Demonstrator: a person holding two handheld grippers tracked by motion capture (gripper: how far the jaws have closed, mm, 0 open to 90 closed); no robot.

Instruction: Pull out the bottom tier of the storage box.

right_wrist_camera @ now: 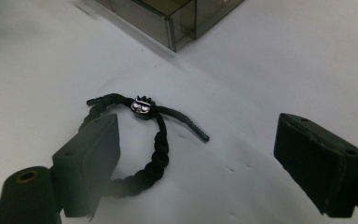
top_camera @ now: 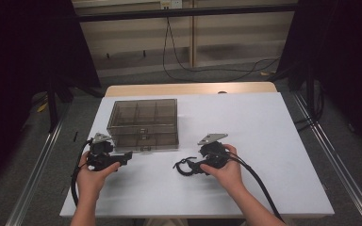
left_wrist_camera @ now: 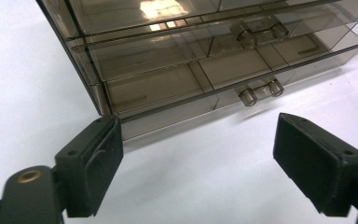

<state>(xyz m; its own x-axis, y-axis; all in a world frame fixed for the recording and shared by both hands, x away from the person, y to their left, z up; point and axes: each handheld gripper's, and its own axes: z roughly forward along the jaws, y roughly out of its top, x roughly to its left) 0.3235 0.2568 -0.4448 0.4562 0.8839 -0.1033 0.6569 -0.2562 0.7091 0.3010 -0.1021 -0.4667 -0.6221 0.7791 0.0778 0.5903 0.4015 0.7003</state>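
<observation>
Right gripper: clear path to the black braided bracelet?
Probably yes: the right gripper has open jaws, and the black braided bracelet lies on bare white table just ahead, nothing between.

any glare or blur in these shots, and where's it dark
High view: dark at both side edges, the white table evenly lit. Left gripper view: lamp glare on top of the drawer box, drawer handles sharp. Right gripper view: bracelet in focus, box corner soft, near jaws slightly blurred.

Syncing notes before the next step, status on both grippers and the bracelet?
Left gripper open, facing drawer box. Right gripper open, nothing held. Black braided bracelet flat on table, beside one right finger. Nothing in the way.
</observation>
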